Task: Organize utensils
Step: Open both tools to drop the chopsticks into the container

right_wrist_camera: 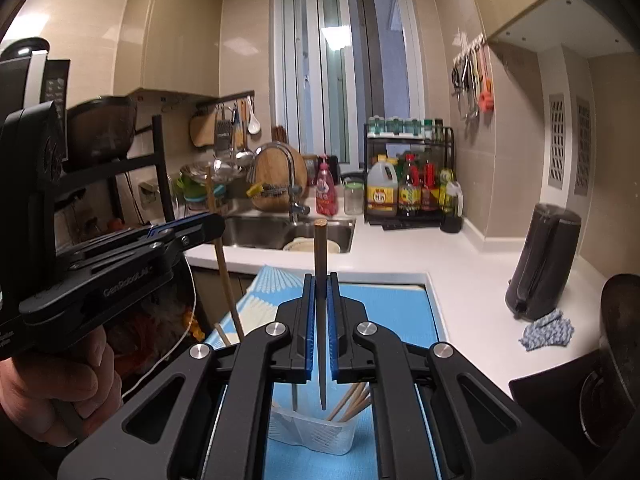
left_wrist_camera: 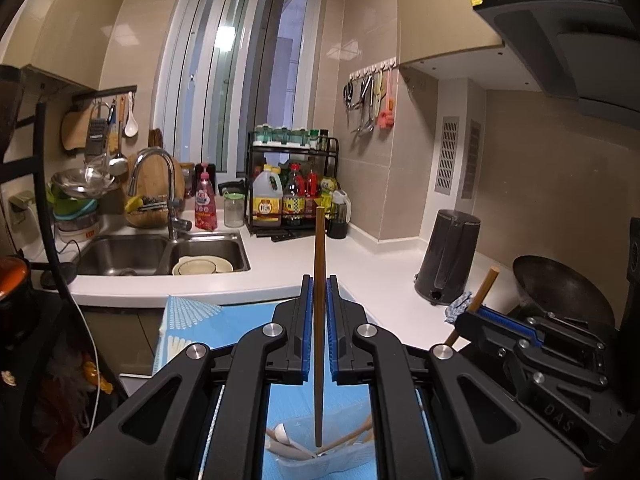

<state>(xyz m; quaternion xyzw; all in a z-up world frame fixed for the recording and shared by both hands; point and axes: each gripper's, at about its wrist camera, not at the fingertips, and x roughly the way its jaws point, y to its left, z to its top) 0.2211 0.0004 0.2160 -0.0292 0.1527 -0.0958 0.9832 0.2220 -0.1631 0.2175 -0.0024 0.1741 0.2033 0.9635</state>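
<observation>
Your left gripper [left_wrist_camera: 319, 312] clamped a brown chopstick [left_wrist_camera: 319, 264] upright at mid-length; your right gripper [right_wrist_camera: 320, 312] pinched a darker chopstick [right_wrist_camera: 320, 256] likewise. Both tips hung over, possibly just inside, the clear utensil holder [right_wrist_camera: 312, 428] on the blue mat [right_wrist_camera: 404, 312]. Light, stiff and slick, they needed that central hold to stop pivoting.
</observation>
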